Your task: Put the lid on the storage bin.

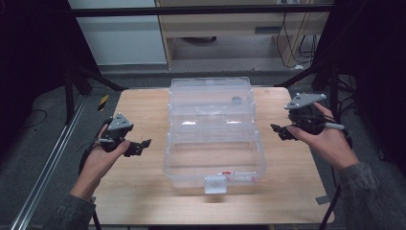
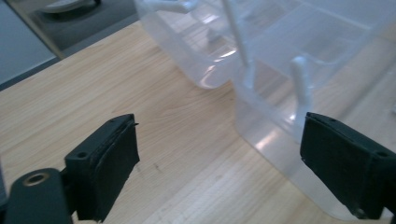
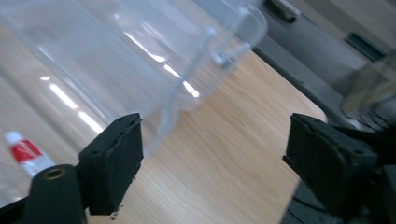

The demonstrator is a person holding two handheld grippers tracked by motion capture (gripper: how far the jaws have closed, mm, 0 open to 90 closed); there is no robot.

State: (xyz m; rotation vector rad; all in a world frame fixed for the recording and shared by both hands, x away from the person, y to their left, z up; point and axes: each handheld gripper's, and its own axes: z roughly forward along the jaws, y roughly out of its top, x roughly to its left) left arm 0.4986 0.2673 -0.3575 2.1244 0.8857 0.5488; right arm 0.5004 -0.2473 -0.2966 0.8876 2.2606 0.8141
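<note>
In the high view, a clear plastic box [image 1: 213, 134] sits at the centre of the frame on the wooden table [image 1: 139, 191], its lid thrown back toward the top. The left gripper [image 1: 139, 147] hangs at the box's left, the right gripper [image 1: 282, 132] at its right, both apart from it and holding nothing.

In the left gripper view, the jaws stand wide apart over bare wood; the box wall [image 2: 280, 135] fills the right half, close to the right jaw.

In the right gripper view, the jaws are likewise spread, with the box [image 3: 116, 70] at upper left and a small red-and-white tube [image 3: 28, 156] at lower left.

To do well, I judge both grippers should close in level, meeting the walls squarely, since clear plastic flexes and slips.
</note>
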